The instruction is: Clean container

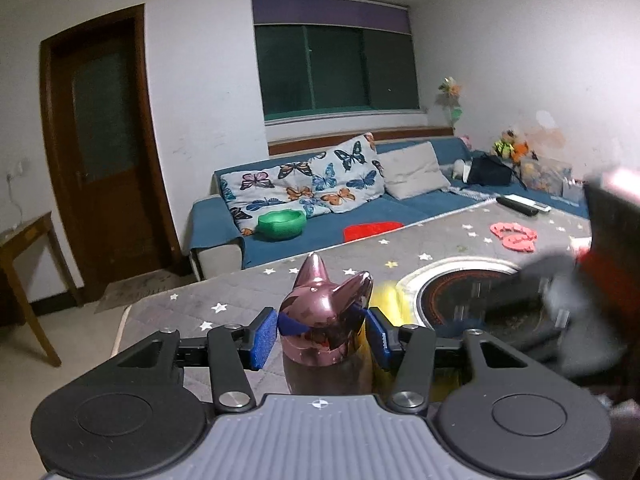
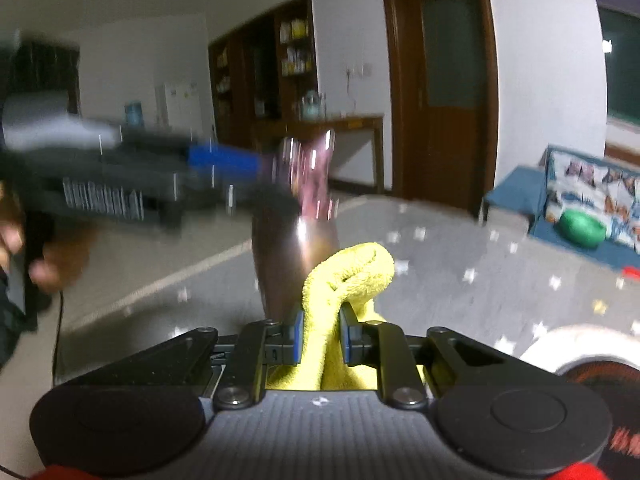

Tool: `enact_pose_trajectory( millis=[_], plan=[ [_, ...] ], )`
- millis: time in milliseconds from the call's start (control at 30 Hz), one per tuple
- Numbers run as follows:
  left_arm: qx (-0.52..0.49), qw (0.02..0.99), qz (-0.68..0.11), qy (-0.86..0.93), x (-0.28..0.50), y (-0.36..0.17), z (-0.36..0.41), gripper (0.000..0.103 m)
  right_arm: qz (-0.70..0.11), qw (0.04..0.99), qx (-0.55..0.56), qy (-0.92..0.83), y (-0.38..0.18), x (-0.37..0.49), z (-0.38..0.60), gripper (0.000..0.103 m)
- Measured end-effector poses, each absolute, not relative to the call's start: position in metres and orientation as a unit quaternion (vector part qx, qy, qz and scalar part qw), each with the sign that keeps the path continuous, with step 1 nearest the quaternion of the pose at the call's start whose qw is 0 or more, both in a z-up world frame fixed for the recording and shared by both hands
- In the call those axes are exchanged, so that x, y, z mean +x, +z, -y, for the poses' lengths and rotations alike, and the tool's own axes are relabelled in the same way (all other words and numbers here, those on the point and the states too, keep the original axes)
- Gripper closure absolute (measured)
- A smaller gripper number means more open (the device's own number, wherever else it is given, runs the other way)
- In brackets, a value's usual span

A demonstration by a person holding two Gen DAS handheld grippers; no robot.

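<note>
Bottle (image 1: 326,320) stands upright on the table, long axis vertical, cat-ear lid up, ears pointing at the ceiling. Shiny pink-mauve, near edge of the table, just left of the round black burner (image 1: 476,300) set into the top.

My left gripper (image 1: 322,330) is clamped on the bottle at the lid, blue pads pressed against both sides. From the right wrist view the bottle (image 2: 296,248) is motion-blurred, but the left gripper's blue pad (image 2: 224,160) reaches in from the left at lid height.

My right gripper (image 2: 320,336) is closed on a yellow cloth (image 2: 348,276); the bunched cloth sticks out past the pads and sits right against the bottle's lower right side. Contact looks likely, blur keeps me from being sure.

Table (image 1: 240,304) wears a grey cover with white and yellow stars. Far side: blue sofa (image 1: 400,204) with butterfly cushions (image 1: 304,184) and a green bowl (image 1: 282,224). Dark window (image 1: 334,68) above, brown door (image 1: 100,140) far left. White walls.
</note>
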State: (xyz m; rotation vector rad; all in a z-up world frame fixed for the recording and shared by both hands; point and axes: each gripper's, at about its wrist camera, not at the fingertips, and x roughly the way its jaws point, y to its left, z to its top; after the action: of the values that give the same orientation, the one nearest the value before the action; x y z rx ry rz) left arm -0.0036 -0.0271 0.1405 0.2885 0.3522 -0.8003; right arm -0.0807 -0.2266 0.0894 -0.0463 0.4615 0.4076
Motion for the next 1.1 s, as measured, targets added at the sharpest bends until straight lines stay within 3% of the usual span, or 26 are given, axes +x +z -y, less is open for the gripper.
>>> enact_pose_trajectory(
  millis=[267, 533, 1100],
  plan=[
    [0.183, 0.874, -0.157, -0.423, 0.000, 0.141, 0.025, 0.052, -0.172, 0.960, -0.077, 0.209, 0.129, -0.080, 0.226, 0.086],
    [0.163, 0.882, -0.157, -0.413, 0.001, 0.137, 0.023, 0.052, -0.220, 0.944, -0.125, 0.210, 0.090, -0.075, 0.206, 0.086],
    [0.094, 0.907, -0.175, -0.371, 0.002, 0.125, 0.025, 0.049, -0.287, 0.930, -0.102, 0.203, 0.038, -0.083, 0.201, 0.086]
  ],
)
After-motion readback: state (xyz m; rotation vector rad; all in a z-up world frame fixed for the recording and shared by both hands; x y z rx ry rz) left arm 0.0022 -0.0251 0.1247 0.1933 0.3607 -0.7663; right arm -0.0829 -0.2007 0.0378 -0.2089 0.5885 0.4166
